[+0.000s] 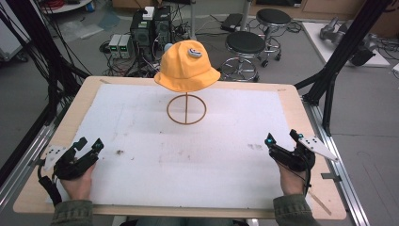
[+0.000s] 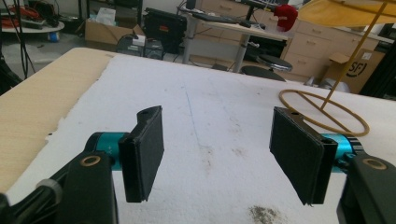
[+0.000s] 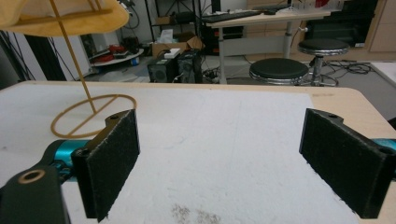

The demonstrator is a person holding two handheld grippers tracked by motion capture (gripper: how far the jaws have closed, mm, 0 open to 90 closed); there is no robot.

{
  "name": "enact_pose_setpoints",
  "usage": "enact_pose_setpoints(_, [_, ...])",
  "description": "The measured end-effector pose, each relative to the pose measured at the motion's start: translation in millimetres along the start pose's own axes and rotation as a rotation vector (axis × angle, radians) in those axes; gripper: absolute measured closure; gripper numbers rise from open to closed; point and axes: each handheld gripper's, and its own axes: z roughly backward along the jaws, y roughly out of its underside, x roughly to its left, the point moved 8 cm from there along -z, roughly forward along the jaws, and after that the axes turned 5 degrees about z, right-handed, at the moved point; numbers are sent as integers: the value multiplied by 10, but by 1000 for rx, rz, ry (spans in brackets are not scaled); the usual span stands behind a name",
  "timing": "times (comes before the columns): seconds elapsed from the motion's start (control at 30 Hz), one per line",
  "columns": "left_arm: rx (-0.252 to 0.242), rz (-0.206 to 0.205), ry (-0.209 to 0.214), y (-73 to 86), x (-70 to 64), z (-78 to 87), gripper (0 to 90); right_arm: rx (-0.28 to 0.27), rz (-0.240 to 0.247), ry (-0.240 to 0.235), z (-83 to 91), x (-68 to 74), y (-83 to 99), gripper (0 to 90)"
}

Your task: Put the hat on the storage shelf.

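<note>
The hat (image 1: 187, 67) is perched on a thin stand (image 1: 186, 109) mid-surface; both hand-held grippers (image 1: 86, 149) (image 1: 283, 140) are held spread, empty, well apart from it; the stand could be toppled by a careless lift.

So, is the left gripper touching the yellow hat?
Apart. In the high view the left gripper sits open at the table's near edge, while the yellow hat rests on its stand far across the white mat.

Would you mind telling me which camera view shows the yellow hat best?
The high view: the whole yellow hat shows, crown and brim, perched on its wire stand. The left gripper view catches just the brim's underside at the top right; the right gripper view likewise shows the brim, top left.
</note>
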Motion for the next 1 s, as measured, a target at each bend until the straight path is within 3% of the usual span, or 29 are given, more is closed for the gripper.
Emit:
enact_pose_setpoints(0.37, [-1, 14, 3, 1, 11, 14, 353, 17, -13, 18, 59, -114, 252, 109])
enact_pose_setpoints(0.6, [2, 15, -6, 10, 31, 18, 353, -7, 15, 72, 161, -128, 382, 109])
enact_pose_setpoints(0.87, [-2, 15, -10, 2, 26, 9, 353, 4, -15, 96, 254, -142, 489, 109])
enact_pose_setpoints(1.0, [-5, 19, -12, -1, 33, 12, 353, 0, 7, 106, 297, -140, 497, 110])
